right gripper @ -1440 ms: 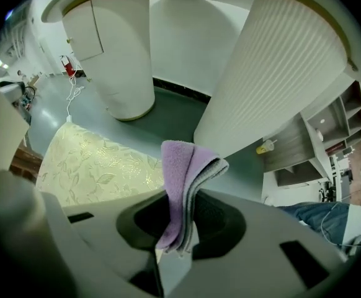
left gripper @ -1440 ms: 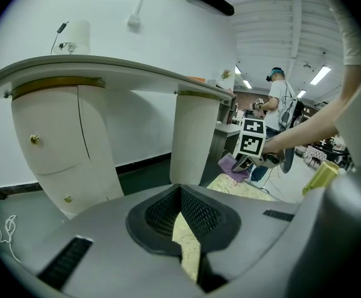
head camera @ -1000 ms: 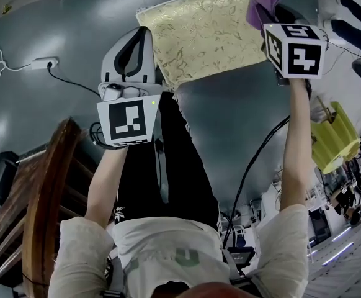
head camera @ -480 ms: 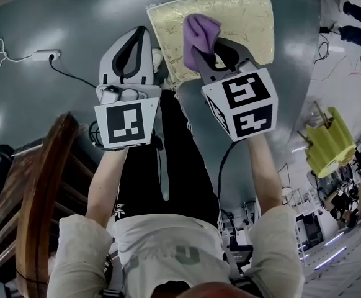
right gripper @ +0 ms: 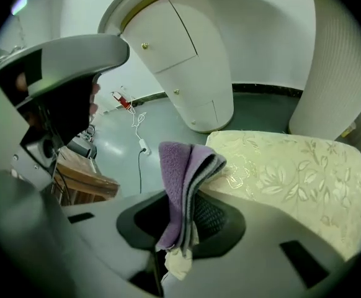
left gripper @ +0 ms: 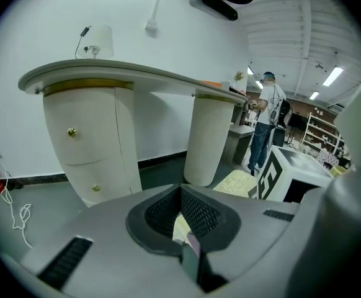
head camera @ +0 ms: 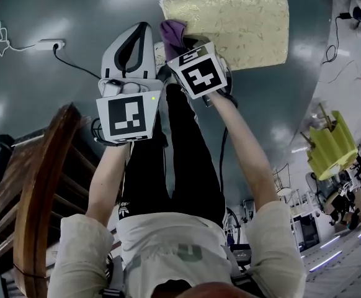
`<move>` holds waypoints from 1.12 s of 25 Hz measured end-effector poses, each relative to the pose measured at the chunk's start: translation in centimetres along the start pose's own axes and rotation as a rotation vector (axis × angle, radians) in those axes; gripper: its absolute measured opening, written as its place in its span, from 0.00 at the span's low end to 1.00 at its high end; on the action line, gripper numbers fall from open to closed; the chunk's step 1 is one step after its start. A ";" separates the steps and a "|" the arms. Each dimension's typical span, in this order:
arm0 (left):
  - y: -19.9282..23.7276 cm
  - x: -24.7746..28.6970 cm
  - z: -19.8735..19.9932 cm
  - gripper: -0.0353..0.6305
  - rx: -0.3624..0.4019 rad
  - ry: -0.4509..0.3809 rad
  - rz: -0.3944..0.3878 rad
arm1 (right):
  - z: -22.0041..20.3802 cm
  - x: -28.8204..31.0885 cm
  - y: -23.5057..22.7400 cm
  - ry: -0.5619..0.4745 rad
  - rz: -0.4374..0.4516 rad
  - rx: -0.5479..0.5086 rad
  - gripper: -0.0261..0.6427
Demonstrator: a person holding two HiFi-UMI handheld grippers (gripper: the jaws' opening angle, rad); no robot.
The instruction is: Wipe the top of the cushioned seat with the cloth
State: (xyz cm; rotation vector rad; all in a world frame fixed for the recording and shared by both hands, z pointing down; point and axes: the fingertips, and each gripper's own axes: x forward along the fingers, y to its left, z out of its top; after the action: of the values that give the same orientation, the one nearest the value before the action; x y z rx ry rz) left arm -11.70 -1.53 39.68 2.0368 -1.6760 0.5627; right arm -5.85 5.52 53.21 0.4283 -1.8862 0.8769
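The cushioned seat, pale yellow with a leaf pattern, lies at the top of the head view. My right gripper is shut on a folded purple cloth at the seat's left near corner. In the right gripper view the cloth stands up out of the right gripper, with the seat just to its right. I cannot tell whether the cloth touches the seat. My left gripper is shut on nothing, held over the floor just left of the seat. In its own view the left gripper points at a white vanity.
A white curved vanity with drawers and a ribbed white column stand beyond the seat. A person stands far behind. Dark wooden furniture is at my left, a power strip with cable on the floor, a yellow object at right.
My right gripper has carried the cloth leftward across the seat, from the far right corner to the left near corner. The left gripper has stayed in place.
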 end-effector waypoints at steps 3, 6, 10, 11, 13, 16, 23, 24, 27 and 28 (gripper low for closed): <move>0.1 -0.1 -0.2 0.06 0.003 0.000 0.003 | -0.2 0.4 -0.2 0.010 -0.005 -0.005 0.18; -0.1 0.1 -0.2 0.06 0.006 -0.001 -0.006 | -0.5 0.2 -0.8 0.013 -0.002 0.018 0.18; -0.3 0.1 0.2 0.06 0.005 -0.004 -0.015 | -0.7 -0.5 -1.4 0.008 0.009 0.029 0.18; -0.4 0.1 0.3 0.06 0.009 -0.005 -0.018 | -0.6 -0.8 -1.6 0.006 0.012 0.029 0.17; -0.6 0.1 0.4 0.06 0.015 -0.002 -0.024 | -0.8 -1.5 -2.2 0.006 0.015 0.032 0.18; -0.7 0.3 0.3 0.06 0.010 -0.001 -0.029 | -1.2 -2.5 -3.8 0.017 0.002 0.030 0.18; -1.6 0.1 -0.2 0.06 0.026 0.032 -0.058 | -2.8 -5.5 -8.9 0.075 -0.077 0.012 0.18; -1.9 0.2 -0.1 0.06 0.027 0.027 -0.065 | -3.1 -6.1 -9.9 0.082 -0.096 0.011 0.18; -2.6 0.5 -0.4 0.06 0.048 0.052 -0.087 | -4.3 -7.9 -13.4 0.099 -0.155 0.024 0.18; -2.8 0.7 -0.4 0.06 0.049 0.053 -0.089 | -4.7 -8.5 -14.6 0.103 -0.174 0.036 0.18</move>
State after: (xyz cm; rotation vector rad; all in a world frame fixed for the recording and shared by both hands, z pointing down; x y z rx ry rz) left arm -8.84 -1.36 40.19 2.1012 -1.5471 0.6275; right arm 10.16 -1.61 52.67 0.5502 -1.7140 0.8025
